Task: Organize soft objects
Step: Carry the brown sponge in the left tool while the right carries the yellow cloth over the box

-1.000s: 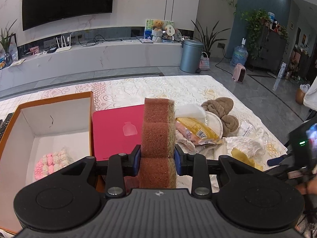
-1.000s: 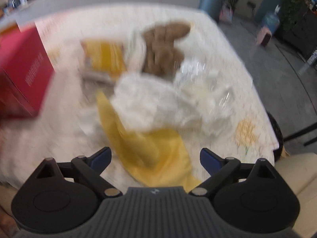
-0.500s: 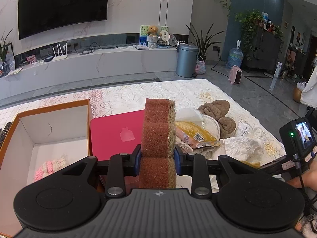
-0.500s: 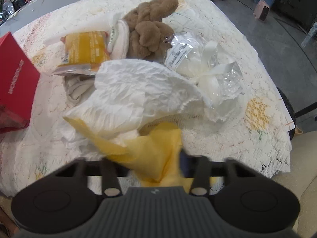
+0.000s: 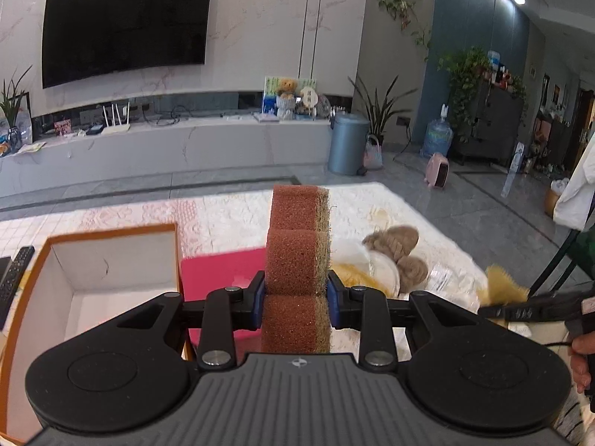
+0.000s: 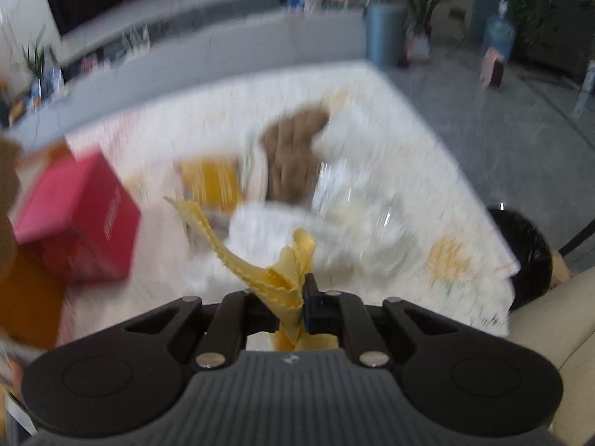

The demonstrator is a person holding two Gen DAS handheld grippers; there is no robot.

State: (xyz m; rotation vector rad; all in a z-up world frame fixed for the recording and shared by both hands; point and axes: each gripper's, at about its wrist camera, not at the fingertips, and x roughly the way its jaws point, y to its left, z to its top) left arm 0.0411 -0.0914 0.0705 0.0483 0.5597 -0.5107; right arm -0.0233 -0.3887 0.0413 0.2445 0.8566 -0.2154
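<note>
My left gripper [image 5: 295, 303] is shut on a tall brown sponge [image 5: 297, 252] with a green scouring side, held upright above the table. My right gripper [image 6: 290, 303] is shut on a yellow cloth [image 6: 275, 275] with a scalloped edge, lifted off the pile; it also shows in the left wrist view [image 5: 502, 288] at the right. A brown plush toy [image 6: 293, 148], a yellow packet [image 6: 212, 182] and crumpled white paper [image 6: 297, 230] lie on the lace-covered table [image 5: 230, 208]. The right wrist view is blurred.
An open orange-edged box [image 5: 93, 260] with a white inside stands at the left, a red box [image 5: 219, 271] beside it. A remote control [image 5: 15, 278] lies at the far left. A black bin [image 6: 528, 252] stands past the table's right edge.
My right gripper has closed on the yellow cloth and lifted it off the pile. My left gripper has risen with the sponge still held.
</note>
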